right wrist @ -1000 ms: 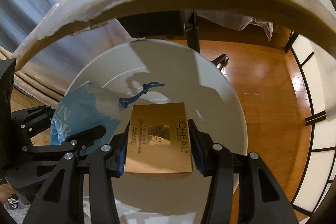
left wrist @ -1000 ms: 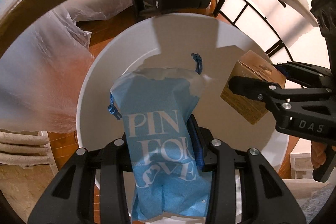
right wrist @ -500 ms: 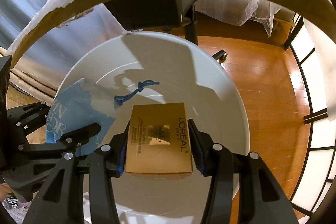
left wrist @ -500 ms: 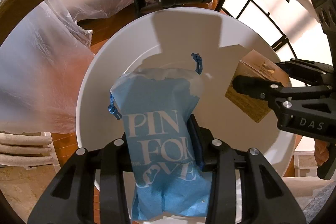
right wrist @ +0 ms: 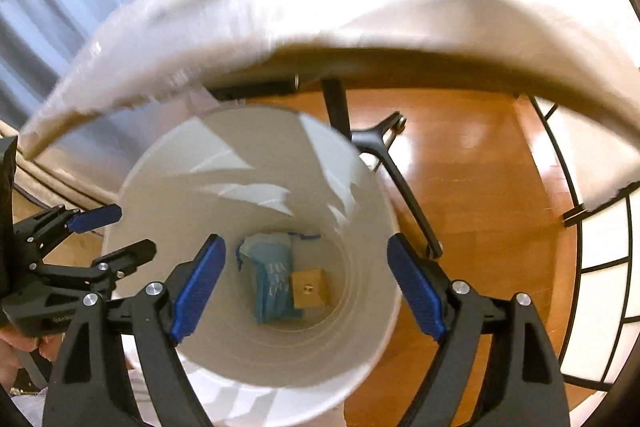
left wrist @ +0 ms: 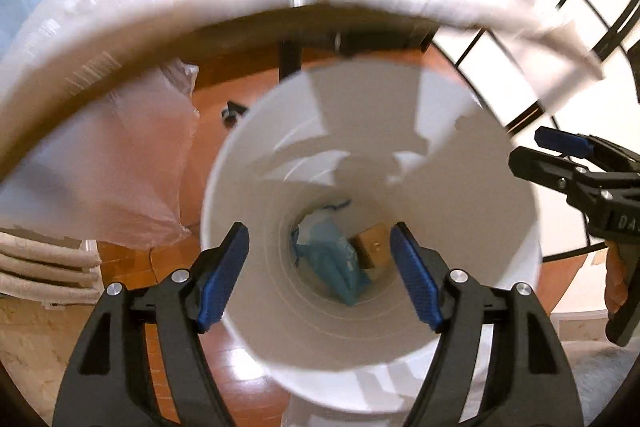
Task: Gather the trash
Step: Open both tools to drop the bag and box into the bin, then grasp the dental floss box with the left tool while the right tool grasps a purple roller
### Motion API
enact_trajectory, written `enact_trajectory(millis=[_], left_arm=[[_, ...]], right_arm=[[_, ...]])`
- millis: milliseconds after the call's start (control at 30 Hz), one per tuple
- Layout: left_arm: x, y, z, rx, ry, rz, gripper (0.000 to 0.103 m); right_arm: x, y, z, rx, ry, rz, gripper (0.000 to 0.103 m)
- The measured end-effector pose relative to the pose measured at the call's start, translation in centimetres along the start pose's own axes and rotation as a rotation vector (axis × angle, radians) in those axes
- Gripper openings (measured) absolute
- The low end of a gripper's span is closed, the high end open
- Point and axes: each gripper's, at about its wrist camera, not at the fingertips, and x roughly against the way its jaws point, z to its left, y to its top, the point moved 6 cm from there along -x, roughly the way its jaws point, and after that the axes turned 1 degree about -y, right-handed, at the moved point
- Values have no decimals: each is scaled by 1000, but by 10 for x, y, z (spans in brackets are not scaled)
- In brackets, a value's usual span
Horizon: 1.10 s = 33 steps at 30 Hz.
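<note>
The left gripper (left wrist: 319, 273) and right gripper (right wrist: 306, 285) hang above the white trash bin (right wrist: 360, 187), jaws just spread apart and empty, while the blue paper bag (right wrist: 272, 279) and gold box (right wrist: 311, 289) (touching) lie at its bottom.

Smooth white plastic bin (left wrist: 460, 163), glossy wood floor (right wrist: 480, 187)
</note>
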Motion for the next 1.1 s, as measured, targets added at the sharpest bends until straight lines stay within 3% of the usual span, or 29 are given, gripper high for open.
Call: enact_trajectory(millis=[67, 200, 300, 367, 467, 567, 667, 800, 1100], left_arm=[[26, 6, -3, -5, -8, -54, 77], [86, 26, -9, 19, -45, -216, 97], [118, 47, -11, 29, -56, -333, 101], [122, 62, -11, 31, -23, -362, 101], [121, 83, -3, 35, 2, -379, 101], [114, 99, 1, 52, -19, -385, 101], [105, 113, 0, 49, -34, -383, 101], [94, 129, 1, 0, 16, -381, 101], [57, 157, -9, -47, -14, -327, 101]], right_arm=[[23, 9, -1, -5, -3, -55, 88], [72, 35, -8, -22, -22, -195, 95], [95, 60, -15, -21, -94, -291, 99], [99, 75, -20, -20, -142, -327, 99], [98, 102, -30, -27, -176, -364, 99], [95, 116, -35, -34, -171, -378, 99], [81, 130, -33, -33, -171, -358, 99], [65, 142, -31, -35, -164, -335, 99], [26, 153, -39, -28, -235, -265, 99]])
